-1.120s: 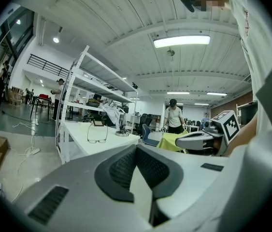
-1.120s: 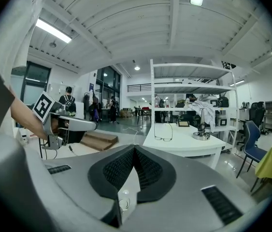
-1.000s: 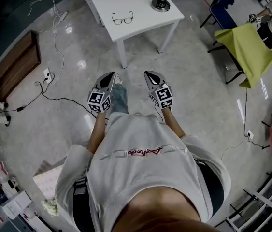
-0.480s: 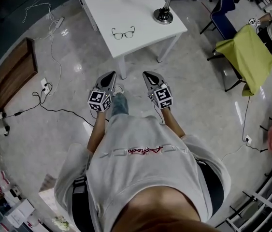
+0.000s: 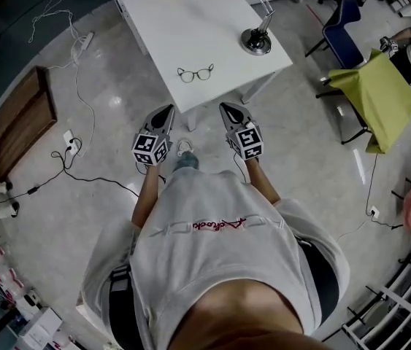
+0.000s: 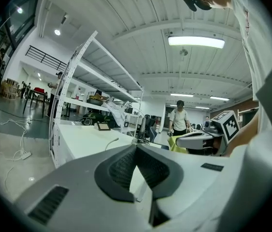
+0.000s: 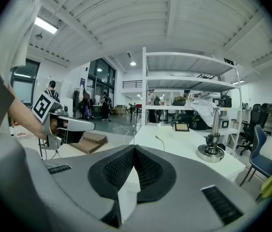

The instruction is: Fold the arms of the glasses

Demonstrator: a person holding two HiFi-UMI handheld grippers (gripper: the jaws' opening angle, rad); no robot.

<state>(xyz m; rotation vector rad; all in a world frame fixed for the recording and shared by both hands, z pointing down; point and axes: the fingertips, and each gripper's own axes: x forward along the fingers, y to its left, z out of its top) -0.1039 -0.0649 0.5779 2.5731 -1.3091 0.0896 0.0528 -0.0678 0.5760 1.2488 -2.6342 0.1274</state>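
Left gripper (image 5: 167,112) and right gripper (image 5: 226,109) both closed, nothing between the jaws — held side by side just short of the white table (image 5: 161,20). Glasses (image 5: 196,74) lie near its front edge.

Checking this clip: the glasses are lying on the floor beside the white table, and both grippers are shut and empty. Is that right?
Not quite. The head view shows the glasses lying on the white table, not on the floor beside it. The rest holds: the left gripper and the right gripper are both shut and empty.
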